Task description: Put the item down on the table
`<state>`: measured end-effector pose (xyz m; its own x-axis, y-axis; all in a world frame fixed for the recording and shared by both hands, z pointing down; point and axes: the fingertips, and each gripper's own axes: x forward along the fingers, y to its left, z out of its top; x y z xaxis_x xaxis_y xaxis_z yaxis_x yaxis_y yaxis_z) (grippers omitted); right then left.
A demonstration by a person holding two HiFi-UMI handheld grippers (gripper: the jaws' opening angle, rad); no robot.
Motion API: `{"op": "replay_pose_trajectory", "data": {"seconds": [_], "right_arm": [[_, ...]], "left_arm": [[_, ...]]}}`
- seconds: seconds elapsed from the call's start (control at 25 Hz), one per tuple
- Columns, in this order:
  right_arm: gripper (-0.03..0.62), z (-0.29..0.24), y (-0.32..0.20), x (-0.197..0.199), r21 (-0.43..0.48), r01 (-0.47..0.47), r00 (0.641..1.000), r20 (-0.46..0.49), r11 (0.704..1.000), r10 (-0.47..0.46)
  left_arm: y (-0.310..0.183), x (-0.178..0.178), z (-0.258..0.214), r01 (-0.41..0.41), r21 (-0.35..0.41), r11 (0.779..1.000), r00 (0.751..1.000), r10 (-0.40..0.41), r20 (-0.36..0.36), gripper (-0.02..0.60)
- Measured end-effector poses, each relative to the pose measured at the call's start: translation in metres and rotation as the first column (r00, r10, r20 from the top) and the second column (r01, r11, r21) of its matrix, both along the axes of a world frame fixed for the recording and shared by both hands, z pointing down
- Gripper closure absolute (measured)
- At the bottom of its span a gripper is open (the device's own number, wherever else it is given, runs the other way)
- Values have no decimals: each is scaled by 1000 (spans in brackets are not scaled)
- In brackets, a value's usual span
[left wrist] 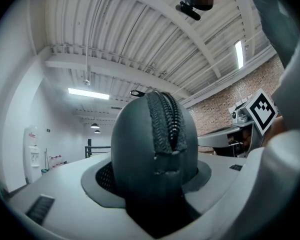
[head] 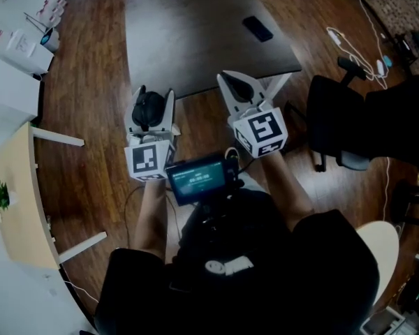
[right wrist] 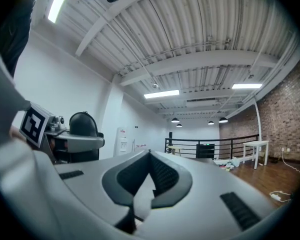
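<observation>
Under my head, just before the table [head: 195, 33] edge, my left gripper [head: 152, 98] carries a dark pouch [head: 148, 112]. Left gripper view: both fingers press on the zipped pouch. Right gripper view: the right gripper [right wrist: 149, 176] has its fingers together, nothing between.

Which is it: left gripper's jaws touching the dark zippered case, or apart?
Touching. The left gripper view shows the zippered case clamped between the jaws of the left gripper, pressed on both sides.
</observation>
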<state>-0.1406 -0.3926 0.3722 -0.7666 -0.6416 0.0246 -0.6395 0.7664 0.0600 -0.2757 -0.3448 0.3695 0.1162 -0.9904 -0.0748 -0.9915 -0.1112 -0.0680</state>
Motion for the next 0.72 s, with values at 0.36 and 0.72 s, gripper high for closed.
{"op": "replay_pose_trajectory", "data": {"seconds": [0.36,0.72], "right_arm": [[585,-3,-102,6,3,17,1000,6,1000,-17],[585,-4,-182,6,1,48,998,35,999,-48]], "left_arm": [[-105,0,-12,30,26,999,999,-31,26,330],[-183,-5,-16,67,26,997,997,-68,38,330]]}}
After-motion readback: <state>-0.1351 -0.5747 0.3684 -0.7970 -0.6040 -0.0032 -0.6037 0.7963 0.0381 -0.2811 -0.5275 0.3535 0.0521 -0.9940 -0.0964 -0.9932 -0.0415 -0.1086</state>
